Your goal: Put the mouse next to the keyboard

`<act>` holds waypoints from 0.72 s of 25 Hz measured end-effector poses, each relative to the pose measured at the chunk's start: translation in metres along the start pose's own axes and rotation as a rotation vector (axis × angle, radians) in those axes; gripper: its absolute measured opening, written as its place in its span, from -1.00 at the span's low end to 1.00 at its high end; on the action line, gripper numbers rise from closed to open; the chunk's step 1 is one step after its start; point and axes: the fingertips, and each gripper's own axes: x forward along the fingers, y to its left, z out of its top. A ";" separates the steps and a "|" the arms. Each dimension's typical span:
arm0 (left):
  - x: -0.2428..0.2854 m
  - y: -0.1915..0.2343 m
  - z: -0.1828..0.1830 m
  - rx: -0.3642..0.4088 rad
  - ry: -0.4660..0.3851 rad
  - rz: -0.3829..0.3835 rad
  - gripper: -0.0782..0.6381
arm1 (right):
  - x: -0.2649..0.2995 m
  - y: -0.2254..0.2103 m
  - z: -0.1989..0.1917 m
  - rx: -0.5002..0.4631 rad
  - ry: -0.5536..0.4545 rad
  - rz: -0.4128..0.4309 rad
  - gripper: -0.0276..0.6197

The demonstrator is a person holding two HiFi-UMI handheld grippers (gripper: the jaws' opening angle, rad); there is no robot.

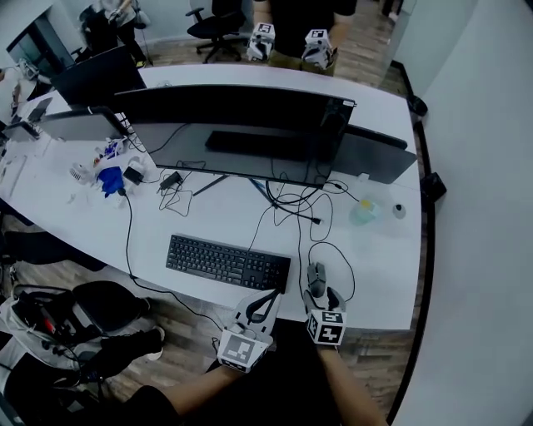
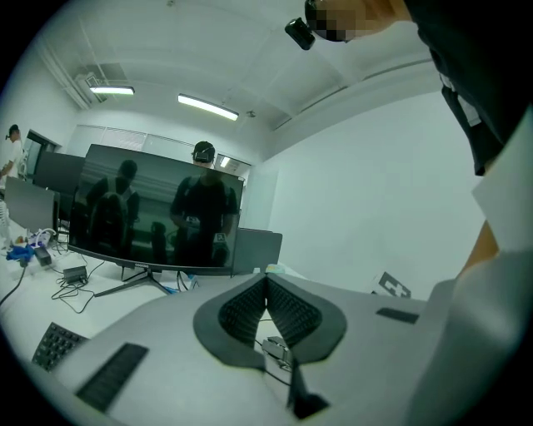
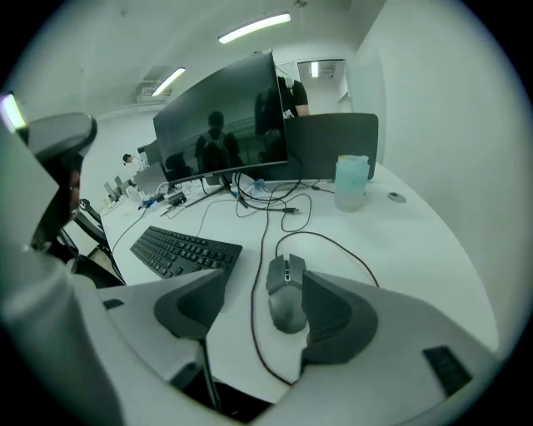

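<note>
Office: desks (image 1: pixel 366 250), monitors (image 1: pixel 233 133), chairs (image 1: pixel 218 25).

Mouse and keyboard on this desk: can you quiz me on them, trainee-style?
1. True or false: the left gripper is shut on nothing.
2. The mouse lies: A) between the right gripper's open jaws; B) in the left gripper; C) on the floor.
3. Fill in: seen from the person's side, the mouse is to the ___ of the keyboard.
Key: 1 true; 2 A; 3 right.

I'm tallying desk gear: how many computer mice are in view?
1. A grey wired mouse lies near the desk's front edge, right of the black keyboard, between the right gripper's parted jaws. Others may be hidden behind the big monitor.
</note>
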 end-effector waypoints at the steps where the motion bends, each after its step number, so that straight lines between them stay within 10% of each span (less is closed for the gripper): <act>1: -0.004 -0.004 0.001 0.000 -0.008 -0.010 -0.74 | -0.012 0.007 0.006 0.009 -0.028 0.013 0.03; 6: -0.025 -0.038 0.016 0.123 -0.064 -0.105 -0.74 | -0.071 0.048 0.021 0.027 -0.131 0.099 -0.14; 18: -0.059 -0.088 0.028 -0.014 -0.111 -0.150 -0.74 | -0.191 0.097 0.054 -0.007 -0.413 0.171 -0.78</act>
